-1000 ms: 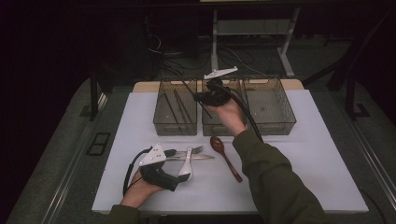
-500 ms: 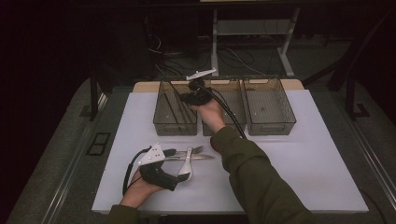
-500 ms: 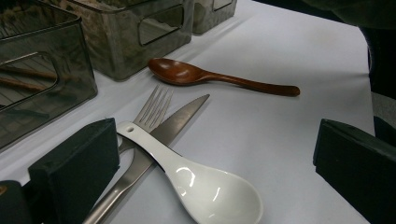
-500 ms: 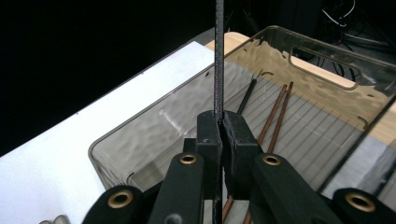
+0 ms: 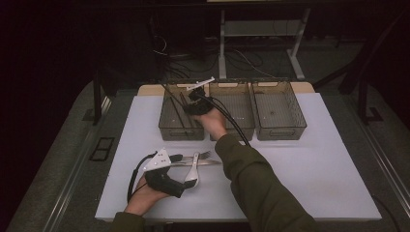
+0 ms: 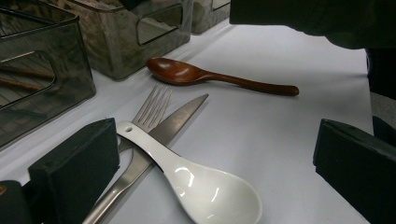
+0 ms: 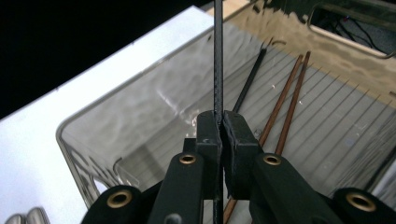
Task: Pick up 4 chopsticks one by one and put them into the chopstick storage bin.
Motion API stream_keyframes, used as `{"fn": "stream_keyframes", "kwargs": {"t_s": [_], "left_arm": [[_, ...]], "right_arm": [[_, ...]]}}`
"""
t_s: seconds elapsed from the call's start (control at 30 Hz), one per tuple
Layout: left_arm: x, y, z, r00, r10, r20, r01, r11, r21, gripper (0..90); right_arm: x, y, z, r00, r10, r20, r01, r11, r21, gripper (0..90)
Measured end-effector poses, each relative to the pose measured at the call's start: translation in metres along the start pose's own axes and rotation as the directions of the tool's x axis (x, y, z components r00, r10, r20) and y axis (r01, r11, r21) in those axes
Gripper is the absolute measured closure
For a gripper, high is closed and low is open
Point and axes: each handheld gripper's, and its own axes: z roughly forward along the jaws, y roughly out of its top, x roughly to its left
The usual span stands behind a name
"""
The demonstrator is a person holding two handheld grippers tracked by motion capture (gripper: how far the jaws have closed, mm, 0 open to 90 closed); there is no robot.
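Note:
My right gripper [image 5: 194, 98] hangs over the left bin [image 5: 181, 137] and is shut on a thin black chopstick [image 7: 218, 70] that stands between its pads. In that bin [image 7: 140, 107] lie a pair of brown chopsticks [image 7: 280, 107] and another black one [image 7: 250, 81]. My left gripper [image 5: 186, 174] rests near the table's front edge, open [image 6: 217, 135], with the bowl of a white ceramic spoon [image 6: 205, 191] between its jaws. The white spoon [image 5: 193, 171] lies across a metal knife [image 6: 182, 116] and fork [image 6: 152, 109]. A brown wooden spoon [image 6: 187, 73] lies beyond them.
Two more clear bins, middle [image 5: 237, 131] and right [image 5: 280, 131], stand in a row with the left one at the back of the white table [image 5: 319, 179]. My right forearm [image 5: 251, 179] crosses the table's middle. Cables trail from both grippers.
My right gripper has moved left from over the middle bin to over the left bin and sunk lower, still holding the chopstick. Its forearm now covers the wooden spoon. The left gripper has stayed put.

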Motion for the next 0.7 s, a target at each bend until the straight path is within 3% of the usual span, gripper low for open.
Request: {"fn": "stream_keyframes", "kwargs": {"t_s": [0.3,0.6,0.7], "left_arm": [[0.0,0.0,0.0,1.0,-0.001,0.0,0.001,1.0,0.003,0.0],[0.0,0.0,0.001,1.0,0.003,-0.001,-0.003,1.0,0.003,0.0],[0.0,0.0,0.0,1.0,0.003,-0.002,-0.003,1.0,0.002,0.0]], "right_arm": [[0.006,-0.002,-0.002,0.9992,-0.037,0.017,0.037,0.9989,0.031,74.8],[0.003,0.0,-0.014,0.9992,-0.039,0.008,0.038,0.9992,0.014,72.2],[0.003,0.002,-0.021,0.9989,-0.046,0.007,0.046,0.9988,0.017,76.1]]}}
